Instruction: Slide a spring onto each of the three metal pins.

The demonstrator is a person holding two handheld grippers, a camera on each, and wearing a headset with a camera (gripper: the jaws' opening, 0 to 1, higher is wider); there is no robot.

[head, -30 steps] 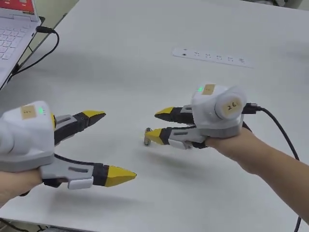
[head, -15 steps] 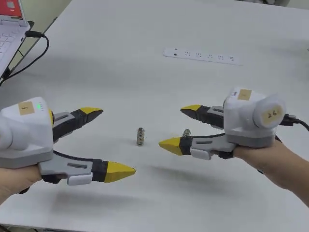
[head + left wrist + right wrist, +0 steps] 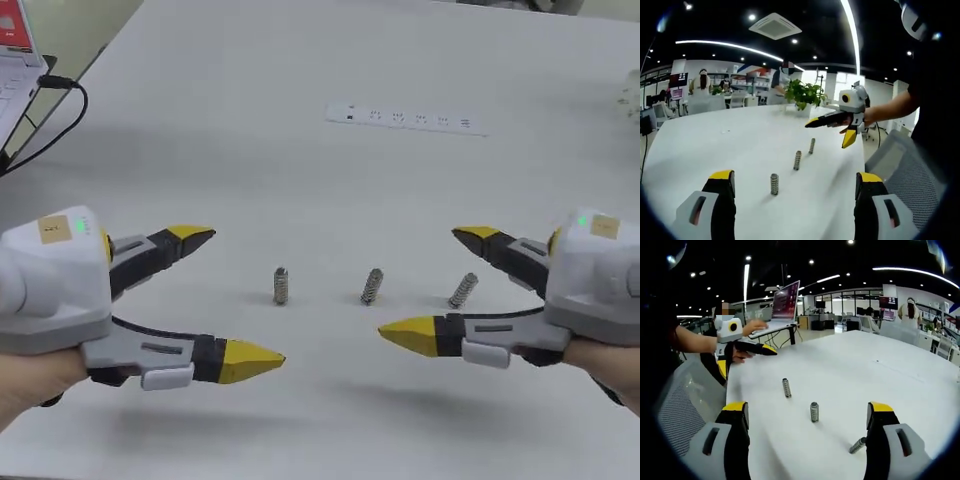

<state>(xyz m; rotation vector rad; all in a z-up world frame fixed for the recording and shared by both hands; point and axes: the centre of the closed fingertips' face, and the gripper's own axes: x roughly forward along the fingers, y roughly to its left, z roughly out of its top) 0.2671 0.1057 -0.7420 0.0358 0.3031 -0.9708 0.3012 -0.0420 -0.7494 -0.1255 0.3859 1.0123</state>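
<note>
Nearest in the head view, the left gripper (image 3: 245,295): jaws spread wide, nothing between them, body cropped by the left edge. Likewise the right gripper (image 3: 418,281): wide open, empty, cut off at the right edge.

Just beyond the tips, on the white table (image 3: 300,180), a row of three: left spring (image 3: 281,285) upright, middle spring (image 3: 372,286) leaning slightly, right spring (image 3: 463,290) leaning more. Seen in the right gripper view, that right spring (image 3: 858,445) sits just beside one jaw; hard to judge whether touching. Cannot make out the metal pins inside the coils; too small.

Farther back, a white power strip (image 3: 405,118). At the far left corner, a laptop (image 3: 12,25), mostly cut off, with a black cable (image 3: 52,83) plugged in.
</note>
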